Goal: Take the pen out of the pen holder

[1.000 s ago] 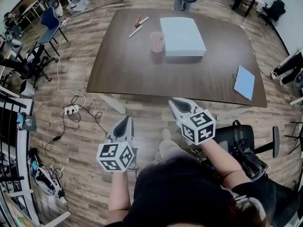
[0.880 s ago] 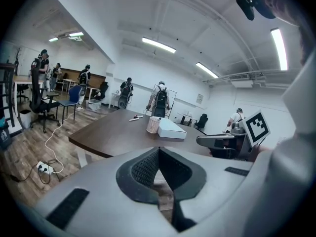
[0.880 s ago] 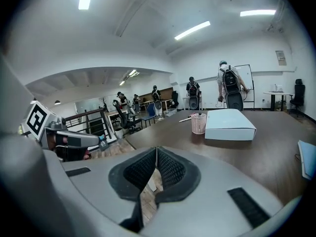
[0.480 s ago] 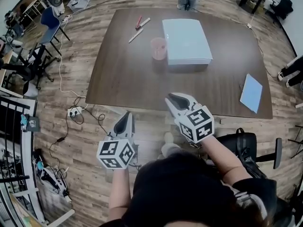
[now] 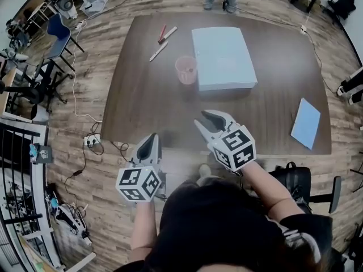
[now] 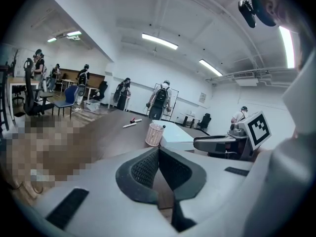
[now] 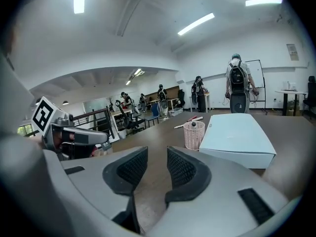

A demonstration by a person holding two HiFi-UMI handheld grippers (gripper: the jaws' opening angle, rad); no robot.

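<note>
Both grippers had advanced toward the dark brown wooden table (image 5: 142, 101) since a second earlier, with the right gripper (image 5: 207, 120) now over its near edge. Its jaws had just been opening and stood spread with nothing between them, apparently readied for a grasp. The left gripper (image 5: 151, 144) had its jaws pressed together, empty. The dark-capped pen (image 7: 193, 124) stood in the pink mesh pen holder (image 5: 186, 69), well ahead, just beside a pale blue flat box (image 5: 223, 58).

Dark wooden table (image 5: 147, 106) on plank floor (image 5: 108, 33); blue chair (image 5: 58, 28) far left
</note>
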